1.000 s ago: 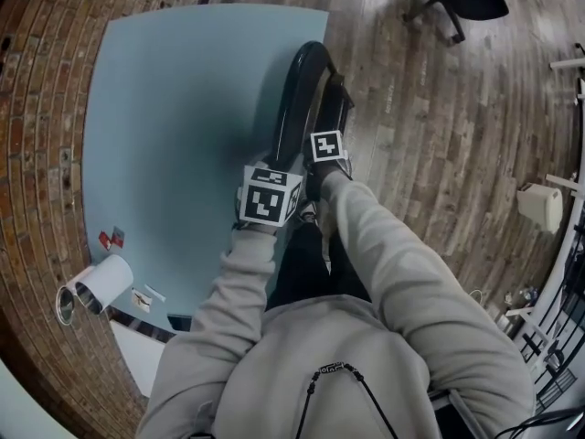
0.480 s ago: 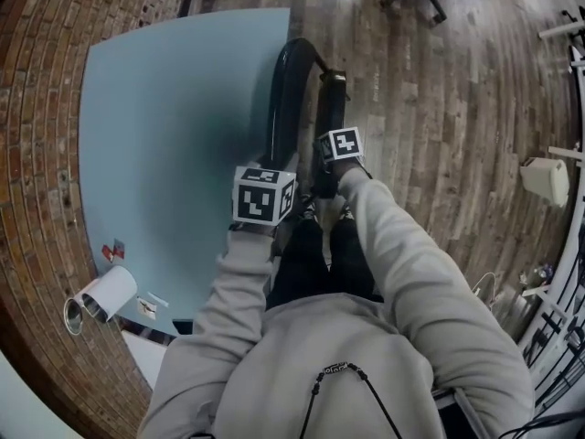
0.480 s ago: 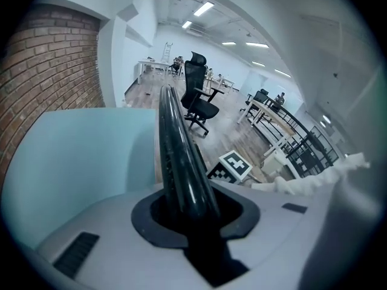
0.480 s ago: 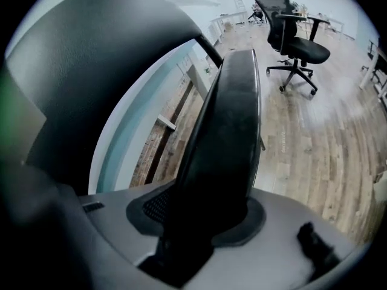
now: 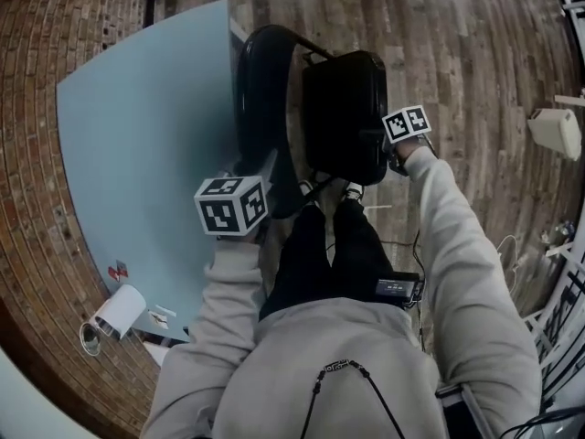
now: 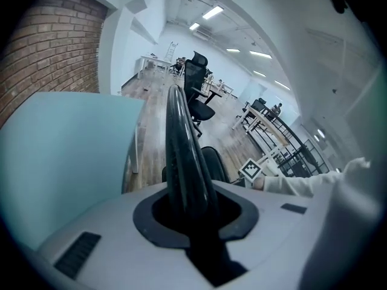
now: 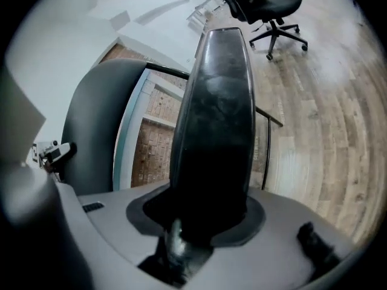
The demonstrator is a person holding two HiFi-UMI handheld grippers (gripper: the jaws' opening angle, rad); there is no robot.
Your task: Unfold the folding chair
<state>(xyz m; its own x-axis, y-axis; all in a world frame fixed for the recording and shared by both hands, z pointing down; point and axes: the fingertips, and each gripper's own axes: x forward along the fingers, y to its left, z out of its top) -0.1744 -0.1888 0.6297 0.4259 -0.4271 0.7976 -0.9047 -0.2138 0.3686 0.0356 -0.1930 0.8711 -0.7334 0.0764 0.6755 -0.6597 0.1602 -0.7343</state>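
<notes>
The black folding chair stands partly spread in the head view, its curved backrest (image 5: pixel 260 99) on the left and its seat (image 5: pixel 345 117) swung out to the right. My left gripper (image 5: pixel 254 201) is shut on the backrest's top edge (image 6: pixel 181 144), which runs straight out between its jaws. My right gripper (image 5: pixel 391 149) is shut on the near edge of the seat (image 7: pixel 214 119); its jaws have just been closing a little with the seat between them. Both marker cubes hide the fingertips in the head view.
A light blue table (image 5: pixel 137 135) lies just left of the chair, with a white roll (image 5: pixel 117 311) near its close corner. The person's legs (image 5: pixel 329 254) stand right behind the chair. A black office chair (image 7: pixel 266 5) sits farther off on the wooden floor, and a white box (image 5: pixel 556 131) at the right.
The seat has swung out to the right, away from the backrest, with my right gripper on it. My left gripper has shifted left with the backrest.
</notes>
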